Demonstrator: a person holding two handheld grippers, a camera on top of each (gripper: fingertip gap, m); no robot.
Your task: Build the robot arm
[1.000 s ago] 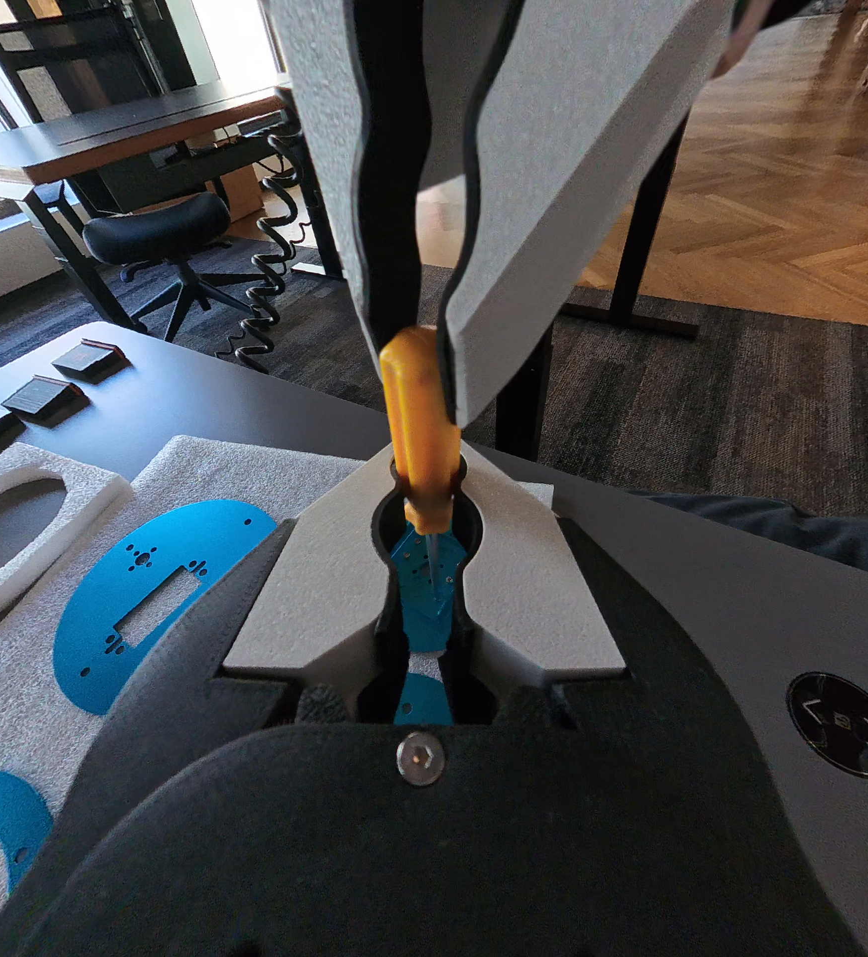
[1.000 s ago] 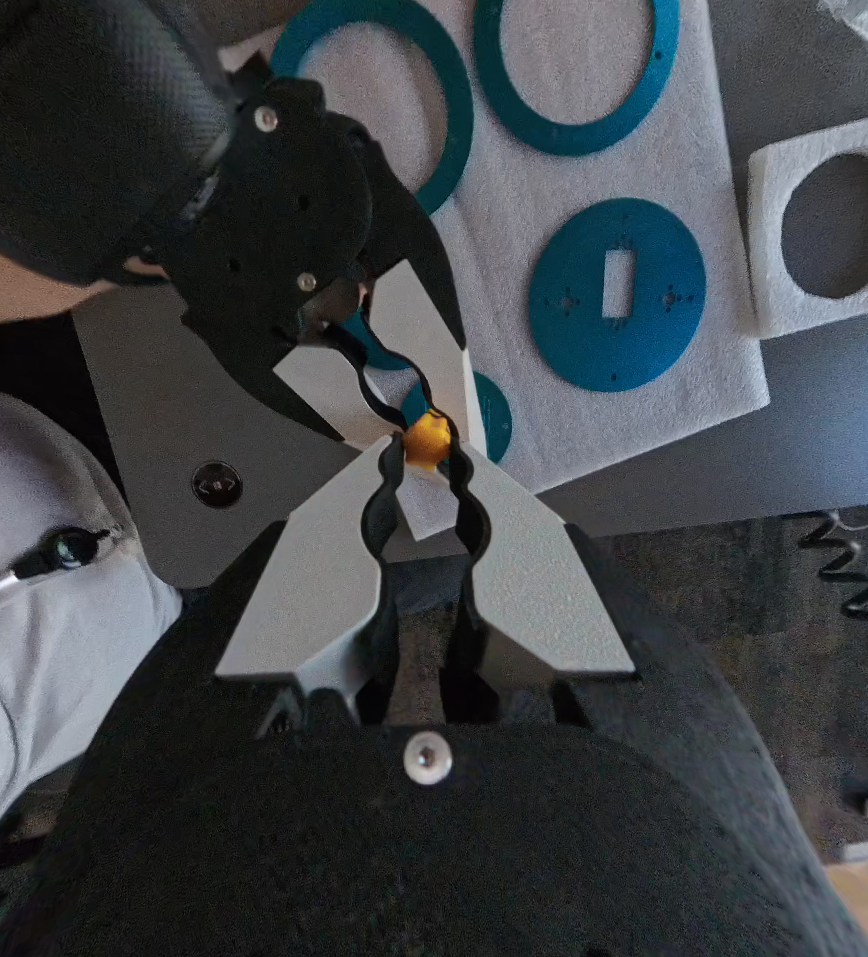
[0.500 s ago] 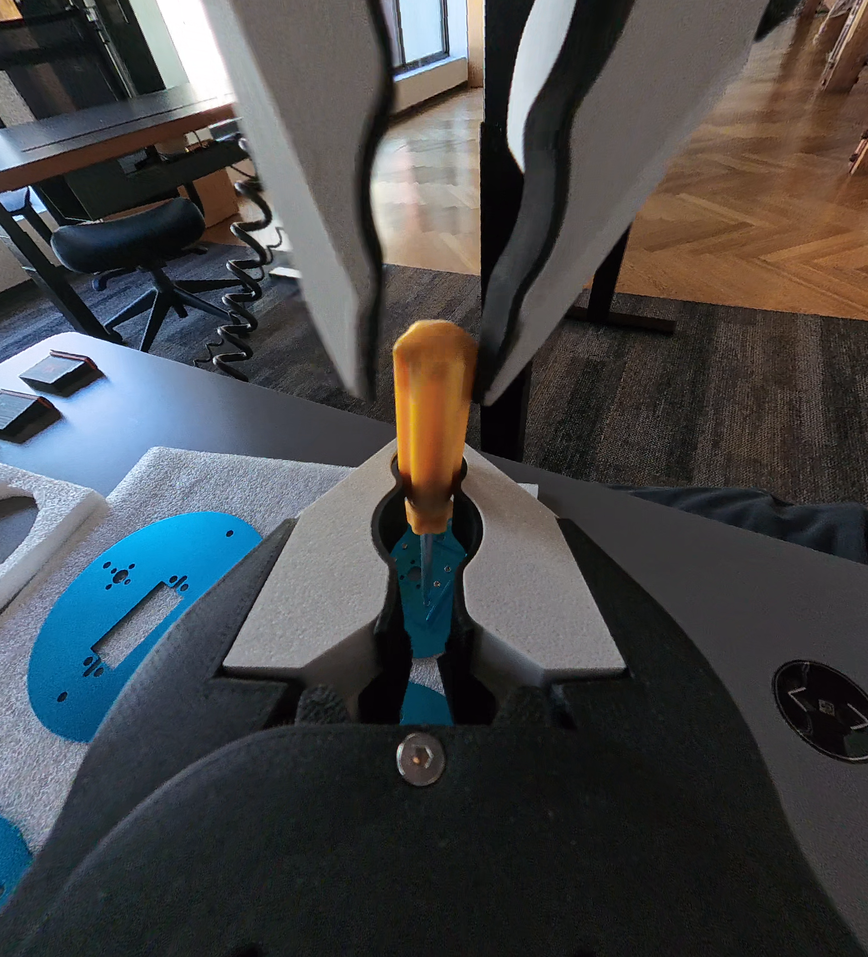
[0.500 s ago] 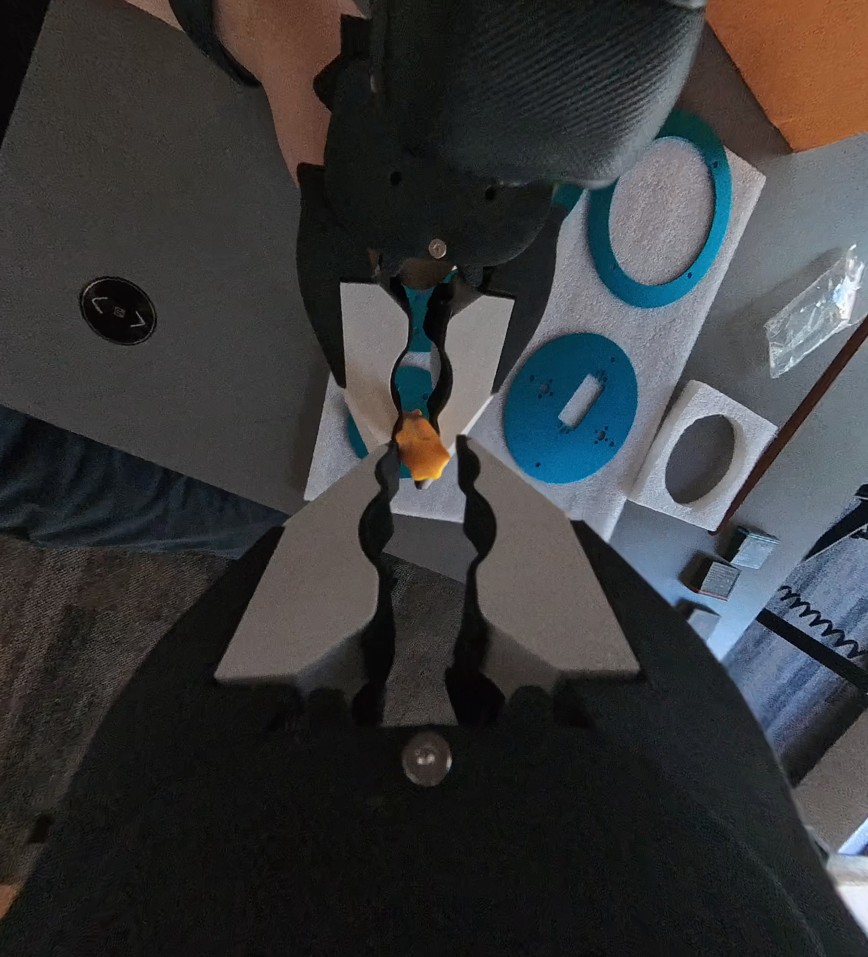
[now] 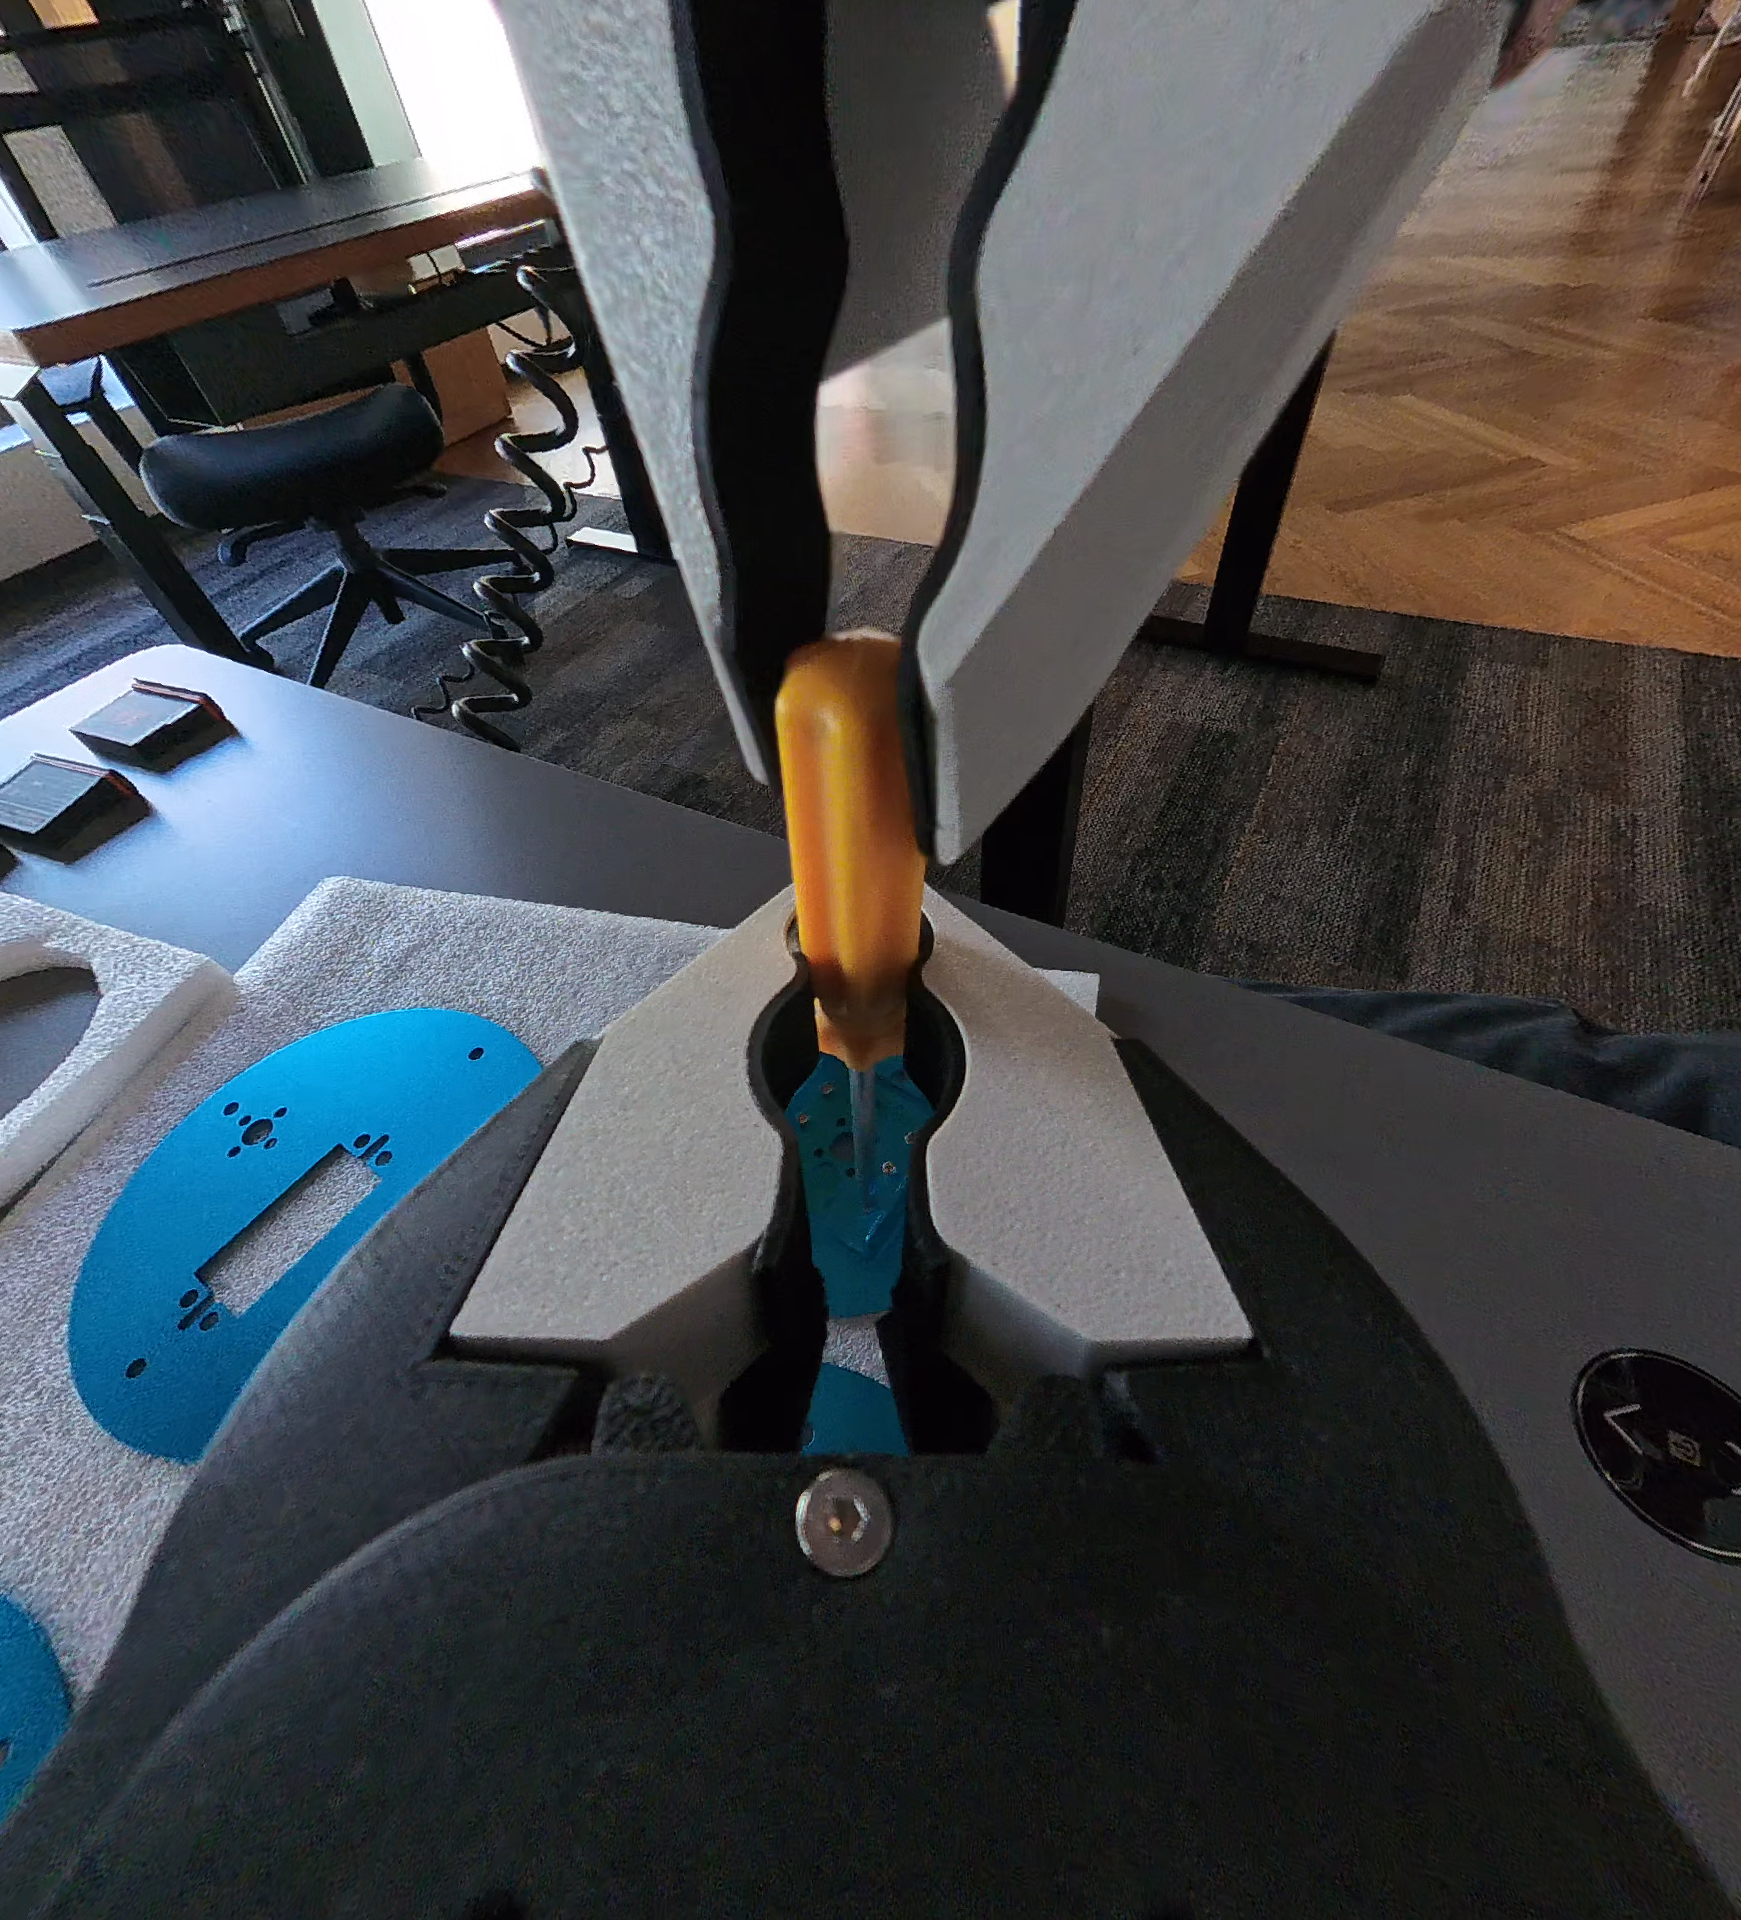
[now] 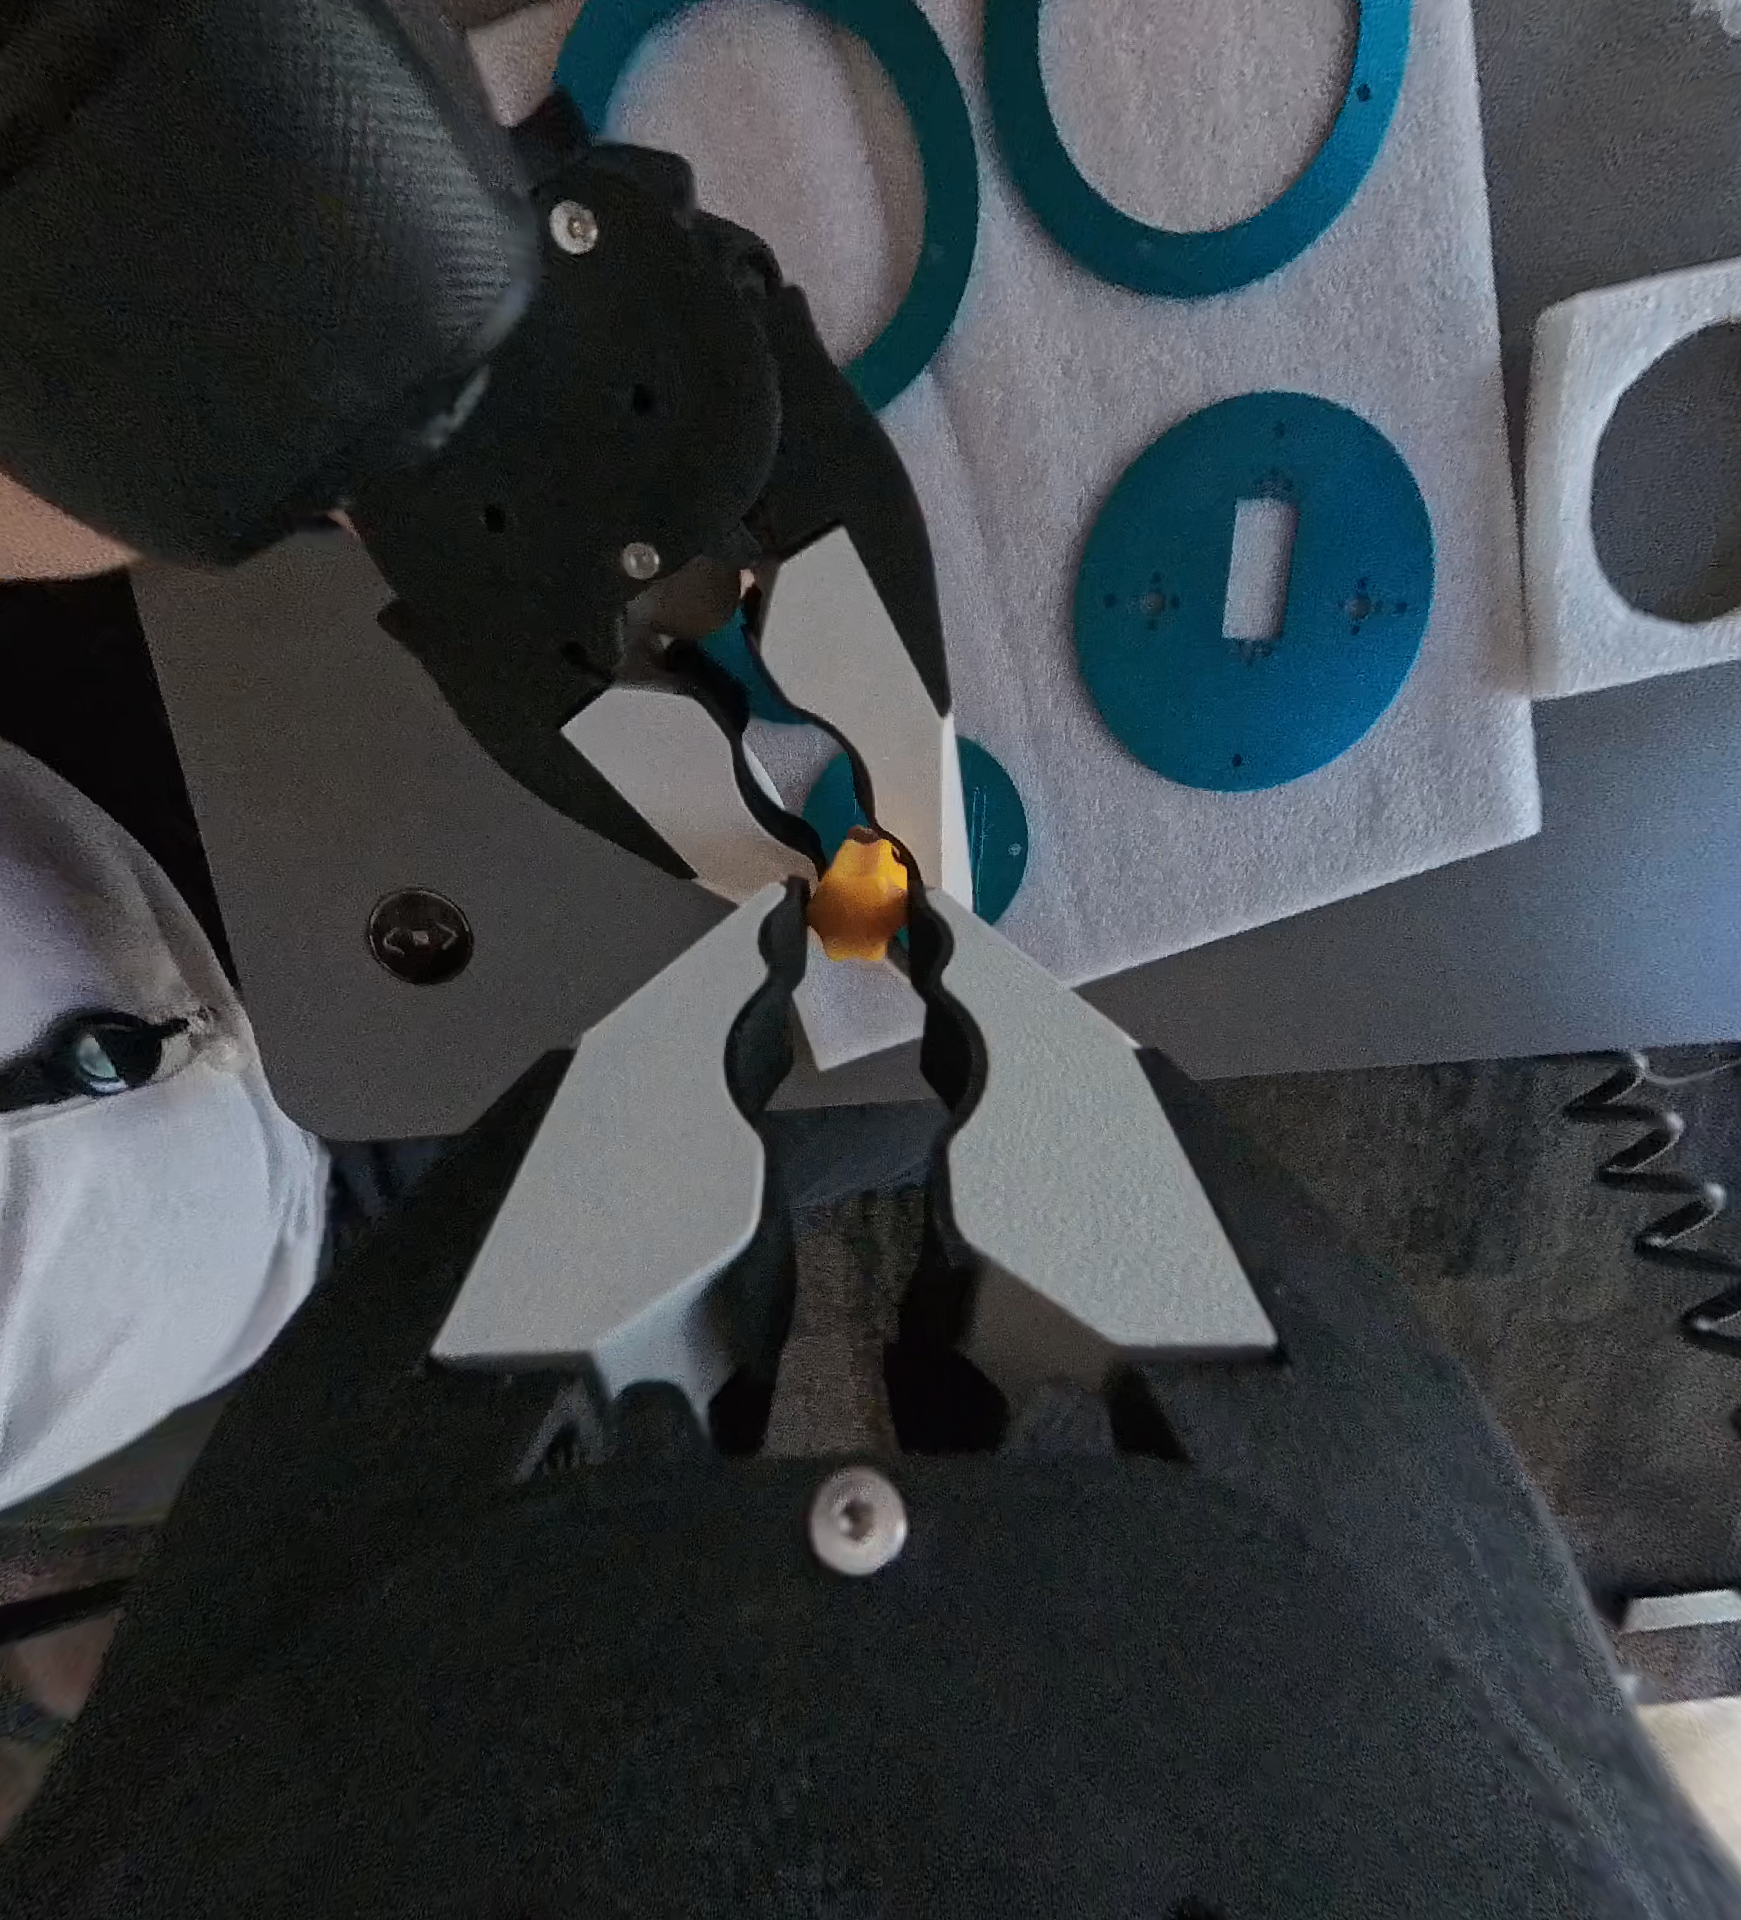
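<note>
An orange-handled screwdriver [image 5: 850, 810] stands upright with its thin shaft tip on a small blue plate [image 5: 850, 1257] that lies on white foam. My left gripper [image 5: 858, 935] is shut around the lower end of the handle, just above the plate. My right gripper [image 5: 840, 800] comes down from above and is shut on the top of the handle. In the right wrist view the handle's end [image 6: 855, 899] shows between the right gripper [image 6: 853, 906] tips, with the left gripper [image 6: 845, 842] just beyond it. The small blue plate [image 6: 996, 831] is mostly hidden there.
A white foam sheet [image 6: 1209, 343] carries a round blue plate with a slot [image 6: 1250, 592] and two blue rings [image 6: 1198, 145]. A foam block with a round hole [image 6: 1697, 468] lies beside it. Small black boxes [image 5: 149, 722] sit far left. The table edge [image 5: 1261, 1029] and a coiled cable [image 6: 1697, 1236] are close. About 6 cm separates my left fingertips from my right.
Half a second ago my right gripper was open and turned around the handle. Now it has swung back and shut on the handle's top again. My left gripper stayed put.
</note>
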